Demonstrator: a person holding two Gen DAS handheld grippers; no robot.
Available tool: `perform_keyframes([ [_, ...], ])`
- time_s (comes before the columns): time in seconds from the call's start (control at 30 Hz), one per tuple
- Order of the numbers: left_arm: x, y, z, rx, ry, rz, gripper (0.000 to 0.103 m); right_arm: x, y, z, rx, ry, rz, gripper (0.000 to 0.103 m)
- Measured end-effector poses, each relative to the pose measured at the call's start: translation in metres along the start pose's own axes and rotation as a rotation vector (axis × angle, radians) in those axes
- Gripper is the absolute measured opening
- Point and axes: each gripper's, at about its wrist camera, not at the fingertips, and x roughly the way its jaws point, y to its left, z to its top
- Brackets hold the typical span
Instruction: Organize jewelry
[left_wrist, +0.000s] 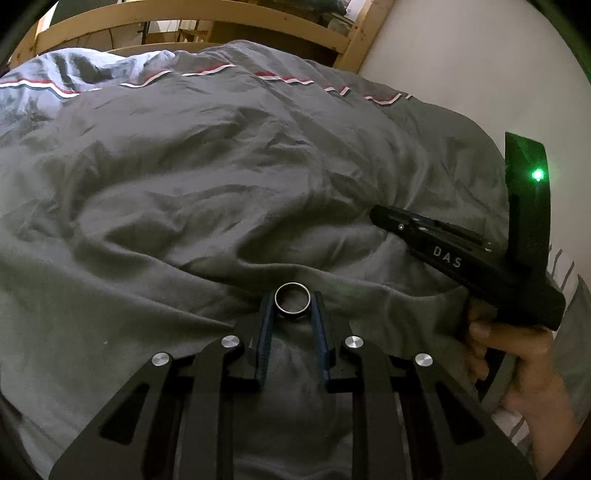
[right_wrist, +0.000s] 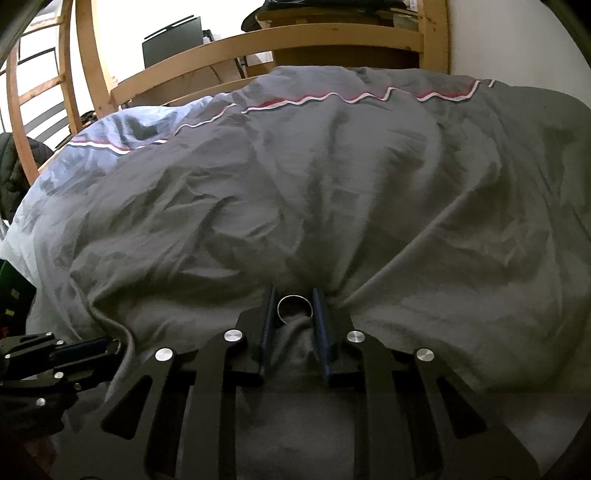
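A silver ring (left_wrist: 292, 301) sits between the fingertips of my left gripper (left_wrist: 293, 304), held just above the grey duvet (left_wrist: 221, 184). The jaws touch its two sides. A second, thinner silver ring (right_wrist: 294, 305) sits between the fingertips of my right gripper (right_wrist: 294, 306), partly sunk in a fold of the duvet (right_wrist: 332, 184), with the jaws against its sides. The right gripper also shows in the left wrist view (left_wrist: 384, 216), to the right, with its tip low on the duvet. The left gripper shows at the lower left of the right wrist view (right_wrist: 110, 347).
The crumpled grey duvet with a red and white stripe (left_wrist: 207, 72) covers the bed. A wooden bed frame (right_wrist: 295, 40) stands at the far end. A white wall (left_wrist: 480, 55) runs along the right side. A hand (left_wrist: 517, 354) holds the right gripper.
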Motion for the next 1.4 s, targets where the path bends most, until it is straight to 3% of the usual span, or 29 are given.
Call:
perform_keyframes([
  [0.4, 0.001, 0.0, 0.0, 0.004, 0.011, 0.013, 0.02, -0.029, 0.009, 0.004, -0.027, -0.07, -0.013, 0.02],
  [0.7, -0.017, -0.013, 0.001, 0.034, -0.02, 0.041, 0.02, -0.076, 0.014, 0.016, -0.007, -0.148, 0.052, 0.021],
  [0.97, -0.034, -0.025, -0.007, 0.054, -0.026, 0.077, 0.02, -0.101, 0.009, 0.008, 0.009, -0.146, 0.054, 0.021],
  [1.4, -0.127, -0.032, -0.06, -0.068, -0.079, 0.194, 0.02, -0.143, 0.068, -0.034, -0.063, -0.101, 0.184, 0.021],
])
